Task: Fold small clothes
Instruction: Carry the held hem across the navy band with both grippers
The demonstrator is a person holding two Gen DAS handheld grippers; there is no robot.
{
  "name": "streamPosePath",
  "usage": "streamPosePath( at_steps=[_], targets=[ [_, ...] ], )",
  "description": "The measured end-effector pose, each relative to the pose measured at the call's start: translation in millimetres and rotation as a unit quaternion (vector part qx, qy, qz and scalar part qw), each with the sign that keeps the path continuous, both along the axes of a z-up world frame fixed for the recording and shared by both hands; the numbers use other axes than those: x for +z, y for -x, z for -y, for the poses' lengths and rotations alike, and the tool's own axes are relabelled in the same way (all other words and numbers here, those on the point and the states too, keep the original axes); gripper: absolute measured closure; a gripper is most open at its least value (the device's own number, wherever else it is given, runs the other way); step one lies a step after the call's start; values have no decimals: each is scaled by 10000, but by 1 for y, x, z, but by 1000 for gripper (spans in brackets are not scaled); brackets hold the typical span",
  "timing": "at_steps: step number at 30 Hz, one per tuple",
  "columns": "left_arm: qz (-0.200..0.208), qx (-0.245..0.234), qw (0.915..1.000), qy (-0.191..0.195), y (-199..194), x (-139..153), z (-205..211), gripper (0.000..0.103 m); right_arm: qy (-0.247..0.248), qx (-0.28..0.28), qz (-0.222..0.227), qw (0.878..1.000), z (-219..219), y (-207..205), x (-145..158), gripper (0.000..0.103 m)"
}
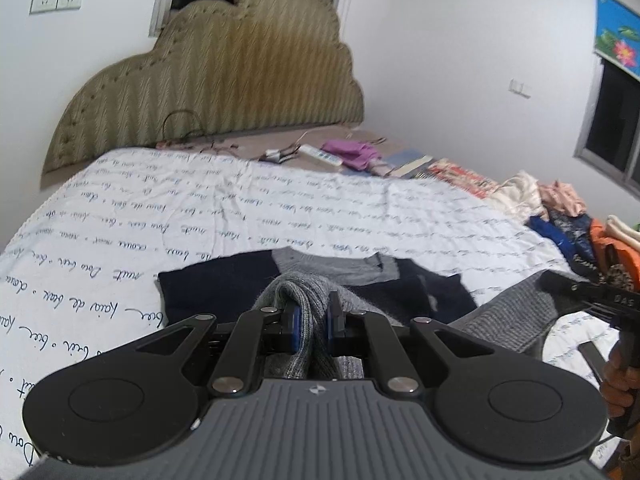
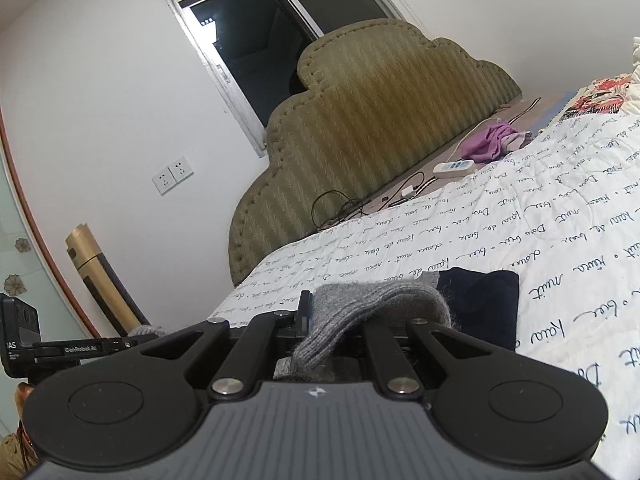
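A wide bed fills both views, spread with a white quilted coverlet (image 1: 280,208) printed in looping dark script, and behind it, toward 12 o'clock, rises a scalloped olive headboard (image 1: 224,80) with ribbed upholstery and stud trim. On the coverlet, just ahead of the grippers, lies a flat dark navy garment (image 1: 216,284) with a grey panel, squared off as if already folded. Over its near edge hangs a grey knit sweater (image 1: 508,320), fuzzy and ribbed, soft enough to sag between grips. The left gripper (image 1: 312,320) has its jaws closed narrowly on a bunched ridge of that knit; the right gripper (image 2: 340,320) also has knit draped across its fingers, though one finger is hidden, so I cannot tell how firmly it pinches. The likely risk is uneven pull: loose wool could slip from the right side, or drag the navy piece out of square. At 2 o'clock waits a heap of unfolded clothes (image 1: 560,212).
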State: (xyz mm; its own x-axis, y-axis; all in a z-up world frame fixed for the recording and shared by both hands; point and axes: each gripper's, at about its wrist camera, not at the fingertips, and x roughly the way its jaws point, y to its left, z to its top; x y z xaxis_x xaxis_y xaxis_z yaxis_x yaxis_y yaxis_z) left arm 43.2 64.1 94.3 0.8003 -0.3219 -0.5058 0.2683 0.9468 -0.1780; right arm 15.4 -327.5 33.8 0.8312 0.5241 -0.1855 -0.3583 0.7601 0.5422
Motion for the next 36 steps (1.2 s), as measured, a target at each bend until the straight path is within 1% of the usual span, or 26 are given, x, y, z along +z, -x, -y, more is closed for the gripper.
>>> streamPosePath(
  at_steps=[3, 6, 15, 28, 36],
  targets=[
    [-199, 104, 9997, -59, -14, -6, 3, 91, -85, -30, -84, 9999, 0, -11, -4, 98],
    [-309, 175, 9993, -147, -23, -11, 5, 91, -191, -64, -163, 9997, 1, -19, -8, 98],
    [-666, 364, 9962, -426, -47, -19, 9, 91, -210, -202, -194, 9994, -2, -37, -9, 98],
    [-878, 355, 9926, -764, -74, -17, 22, 91, -288, -492, -266, 9980, -1, -59, -12, 98],
    [-882, 258, 9917, -901, -91, -14, 33, 91, -340, -683, -295, 9967, 3, -72, -14, 98]
  ],
)
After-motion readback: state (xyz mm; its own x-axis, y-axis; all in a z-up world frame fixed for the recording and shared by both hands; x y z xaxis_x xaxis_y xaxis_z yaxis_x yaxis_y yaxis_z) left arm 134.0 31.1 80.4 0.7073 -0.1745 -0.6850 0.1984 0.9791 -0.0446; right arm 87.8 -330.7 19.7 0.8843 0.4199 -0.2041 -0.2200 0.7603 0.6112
